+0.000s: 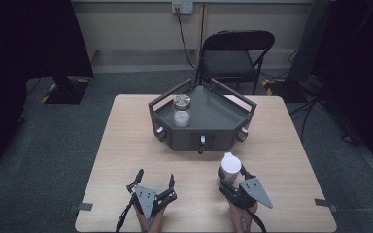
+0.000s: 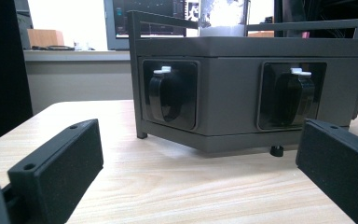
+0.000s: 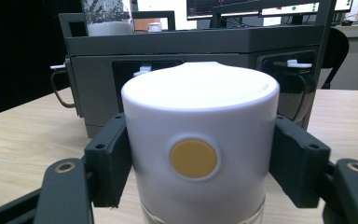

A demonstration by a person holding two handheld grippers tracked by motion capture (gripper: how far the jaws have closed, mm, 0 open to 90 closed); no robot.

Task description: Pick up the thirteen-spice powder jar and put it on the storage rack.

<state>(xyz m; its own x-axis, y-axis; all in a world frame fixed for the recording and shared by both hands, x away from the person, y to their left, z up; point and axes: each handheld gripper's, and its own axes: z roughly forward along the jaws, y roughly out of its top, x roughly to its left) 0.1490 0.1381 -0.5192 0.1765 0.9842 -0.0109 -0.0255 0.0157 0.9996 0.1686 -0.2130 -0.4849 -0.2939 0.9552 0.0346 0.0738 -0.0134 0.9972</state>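
Your right hand-held gripper (image 3: 198, 172) has black jaws around a white container (image 3: 200, 140) with a round yellow dot on its side. Your left hand-held gripper (image 1: 153, 187) is black with a grey plate. The bench (image 1: 126, 145) is pale wood grain; the tray (image 1: 223, 116) by its far edge is dark grey with black knobs.

The jar (image 3: 199, 149) has a white lid with a round yellow dot on its side, above a clear lower body. It stands upright on the wooden table, just in front of the grey tray. It is clamped at the lid from both sides.
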